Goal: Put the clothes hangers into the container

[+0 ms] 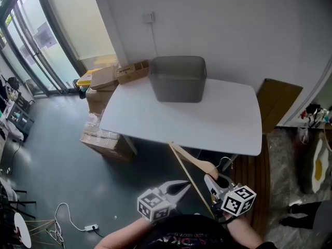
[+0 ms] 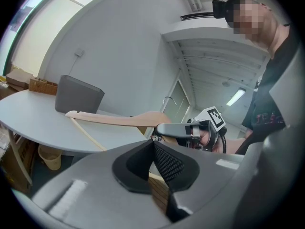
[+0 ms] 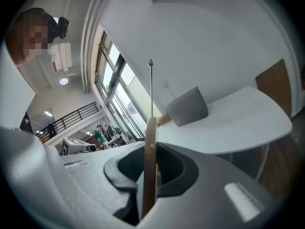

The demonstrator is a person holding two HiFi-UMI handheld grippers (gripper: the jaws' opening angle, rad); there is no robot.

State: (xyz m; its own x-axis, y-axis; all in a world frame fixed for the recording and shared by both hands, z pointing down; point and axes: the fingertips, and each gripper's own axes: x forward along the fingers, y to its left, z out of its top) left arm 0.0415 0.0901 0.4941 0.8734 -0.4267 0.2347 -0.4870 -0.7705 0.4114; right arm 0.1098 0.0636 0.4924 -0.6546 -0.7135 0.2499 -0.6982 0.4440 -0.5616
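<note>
A grey container [image 1: 178, 78] stands at the far side of the white table [image 1: 228, 123]; it also shows in the left gripper view [image 2: 78, 95] and the right gripper view [image 3: 188, 107]. A wooden clothes hanger [image 1: 194, 162] with a metal hook hangs short of the table's near edge. My right gripper [image 1: 213, 185] is shut on its body, and its own view shows the hanger [image 3: 150, 161] edge-on between the jaws. My left gripper [image 1: 182, 185] is beside it on the left, shut with nothing in it [image 2: 155, 147], apart from the hanger [image 2: 119, 119].
Cardboard boxes [image 1: 104, 79] are stacked by the table's left end, more [image 1: 106, 139] below it. A brown board [image 1: 277, 100] leans on the wall at the right. A power strip with its cable [image 1: 91, 226] lies on the grey floor. Glass doors [image 1: 31, 40] line the left.
</note>
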